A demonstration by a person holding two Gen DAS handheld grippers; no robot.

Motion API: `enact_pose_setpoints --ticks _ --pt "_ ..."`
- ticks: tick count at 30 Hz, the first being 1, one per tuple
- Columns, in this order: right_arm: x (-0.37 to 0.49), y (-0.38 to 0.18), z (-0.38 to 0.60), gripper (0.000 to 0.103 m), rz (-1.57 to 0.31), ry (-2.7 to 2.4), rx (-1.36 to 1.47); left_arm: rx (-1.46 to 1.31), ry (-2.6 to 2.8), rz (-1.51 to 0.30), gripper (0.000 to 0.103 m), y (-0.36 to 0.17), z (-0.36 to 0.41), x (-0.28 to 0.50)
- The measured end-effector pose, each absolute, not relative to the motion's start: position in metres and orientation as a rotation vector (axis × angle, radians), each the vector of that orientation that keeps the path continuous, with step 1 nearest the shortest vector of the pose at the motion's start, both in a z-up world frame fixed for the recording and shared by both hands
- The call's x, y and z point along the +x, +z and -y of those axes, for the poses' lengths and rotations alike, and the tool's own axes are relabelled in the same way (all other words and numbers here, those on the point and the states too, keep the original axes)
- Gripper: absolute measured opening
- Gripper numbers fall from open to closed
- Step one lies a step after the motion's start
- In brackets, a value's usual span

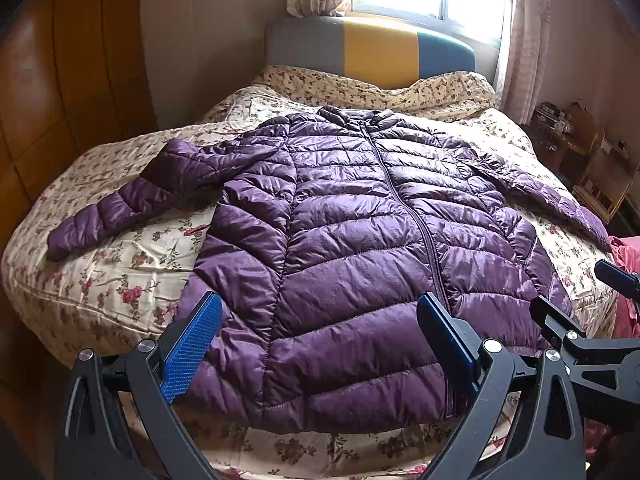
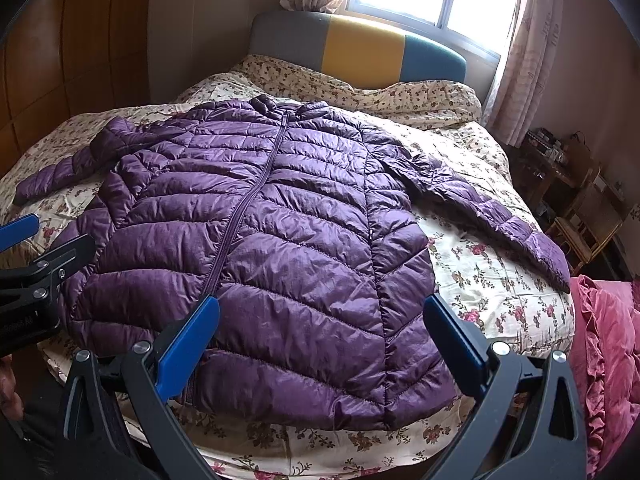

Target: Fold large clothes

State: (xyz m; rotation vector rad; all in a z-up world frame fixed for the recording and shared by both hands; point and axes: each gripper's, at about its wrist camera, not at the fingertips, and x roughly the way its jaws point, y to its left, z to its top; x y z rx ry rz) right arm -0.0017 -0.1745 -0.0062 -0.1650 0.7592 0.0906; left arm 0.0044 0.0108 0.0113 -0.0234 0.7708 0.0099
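- Left wrist view: purple jacket lies flat, zipped, sleeves spread on the floral bed; no fold made yet.
- Left gripper and right gripper hover wide apart at the near hem, holding nothing.

The purple quilted down jacket lay flat and front-up just ahead of my left hand-held gripper, zipped shut, its hem nearest me and its collar at the far end. Its zipper ran away from my right hand-held gripper, tilting to the left of it. Both sleeves were spread outward, the left sleeve angling down toward me and the right sleeve doing likewise.
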Motion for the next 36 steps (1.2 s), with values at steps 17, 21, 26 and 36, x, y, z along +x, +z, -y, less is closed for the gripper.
enact_pose_setpoints --ticks 17,21,26,36 --pt "-0.002 -0.004 0.179 0.101 -0.742 0.078 -0.139 -0.018 0.019 -0.753 0.097 0.01 -0.008 0.001" --pt "-0.003 -0.003 0.181 0.101 -0.728 0.081 -0.121 -0.02 0.02 -0.752 0.097 0.01 -0.01 0.001" --pt "-0.002 -0.004 0.183 0.101 -0.732 0.073 -0.111 -0.019 0.023 -0.754 0.097 0.009 -0.008 0.001" --pt "0.01 -0.016 0.199 0.101 -0.768 0.033 -0.058 -0.013 0.022 -0.777 0.097 0.001 -0.008 0.012"
